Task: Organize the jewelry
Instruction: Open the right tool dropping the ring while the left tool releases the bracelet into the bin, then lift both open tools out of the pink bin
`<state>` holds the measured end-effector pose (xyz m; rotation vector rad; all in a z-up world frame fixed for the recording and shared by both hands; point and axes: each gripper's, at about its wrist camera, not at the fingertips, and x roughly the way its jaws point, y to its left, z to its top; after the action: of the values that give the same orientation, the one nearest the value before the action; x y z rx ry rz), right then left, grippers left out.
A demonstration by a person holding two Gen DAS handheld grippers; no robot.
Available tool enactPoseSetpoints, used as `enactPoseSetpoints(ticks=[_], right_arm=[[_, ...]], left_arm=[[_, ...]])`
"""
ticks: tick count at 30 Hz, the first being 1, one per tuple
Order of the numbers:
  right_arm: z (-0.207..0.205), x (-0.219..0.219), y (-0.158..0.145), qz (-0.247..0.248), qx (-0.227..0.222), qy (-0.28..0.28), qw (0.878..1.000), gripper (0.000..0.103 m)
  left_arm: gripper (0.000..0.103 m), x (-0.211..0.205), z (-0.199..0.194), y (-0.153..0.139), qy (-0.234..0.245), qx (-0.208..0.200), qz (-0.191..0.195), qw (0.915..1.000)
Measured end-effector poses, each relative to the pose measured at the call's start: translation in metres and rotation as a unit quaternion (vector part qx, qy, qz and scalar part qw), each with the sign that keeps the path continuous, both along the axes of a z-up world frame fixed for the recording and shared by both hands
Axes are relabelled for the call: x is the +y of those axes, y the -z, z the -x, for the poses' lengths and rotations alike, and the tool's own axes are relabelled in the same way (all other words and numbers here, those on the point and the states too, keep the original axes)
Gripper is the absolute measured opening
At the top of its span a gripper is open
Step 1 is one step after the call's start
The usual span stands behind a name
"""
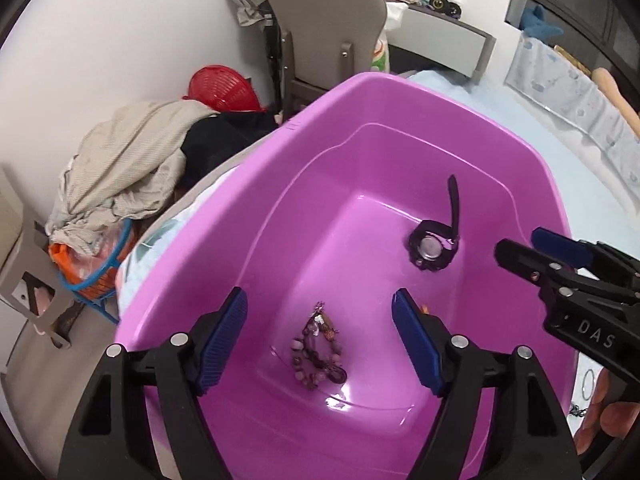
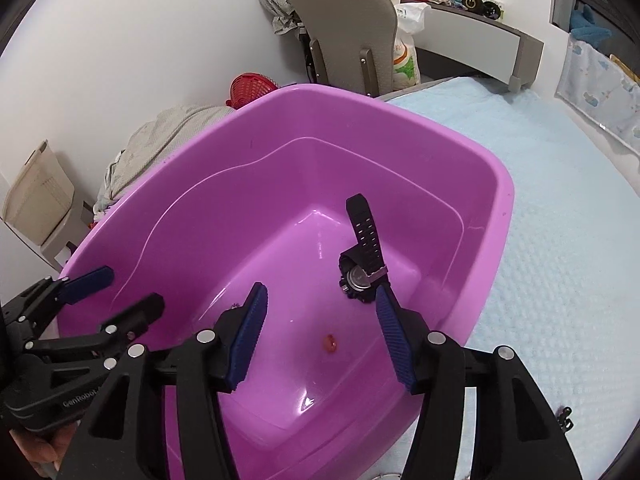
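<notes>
Both tongs, the left gripper and the right gripper, hung open and empty over the purple tub. The bracelet lay low-centre, the watch right of centre, both inside. Lifting straight up would best avoid disturbing them.

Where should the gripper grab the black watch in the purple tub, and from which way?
Probably the strap: it sticks up off the tub floor while the watch body lies flat. Come from above, pads on the strap's broad faces.
</notes>
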<state>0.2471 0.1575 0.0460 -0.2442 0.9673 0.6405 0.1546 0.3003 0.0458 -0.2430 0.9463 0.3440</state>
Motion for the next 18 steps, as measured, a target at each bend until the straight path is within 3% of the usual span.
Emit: enactPoseSetpoints(ticks=[3, 18], right_arm=[[0.001, -0.002, -0.001, -0.002, 0.000, 0.003, 1.000, 0.054], [0.007, -0.008, -0.003, -0.010, 0.001, 0.008, 1.000, 0.054]], left_arm=[[0.077, 0.002, 0.003, 0.000, -0.008, 0.000, -0.002, 1.0000], [0.078, -0.007, 0.013, -0.003, -0.004, -0.006, -0.015, 0.9999]])
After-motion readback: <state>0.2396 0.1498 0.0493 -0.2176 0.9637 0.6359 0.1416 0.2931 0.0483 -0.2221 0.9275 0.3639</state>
